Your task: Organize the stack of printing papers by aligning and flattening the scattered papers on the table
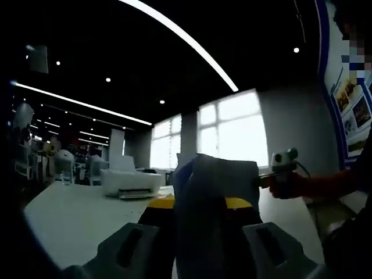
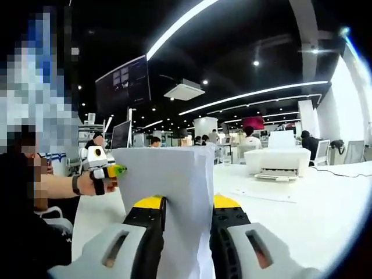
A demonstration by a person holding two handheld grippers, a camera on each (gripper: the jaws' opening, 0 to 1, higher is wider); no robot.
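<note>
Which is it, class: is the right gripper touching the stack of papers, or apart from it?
Touching. In the right gripper view, the right gripper has its two jaws pressed against both faces of the upright stack of papers, with no gap on either side.

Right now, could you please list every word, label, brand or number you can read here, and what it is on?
None is legible.
Wall posters: pictures and print, too blurred to read.
Hanging screen: content too small to read.
Printer: no readable brand.
Paper stack: blank faces.
</note>
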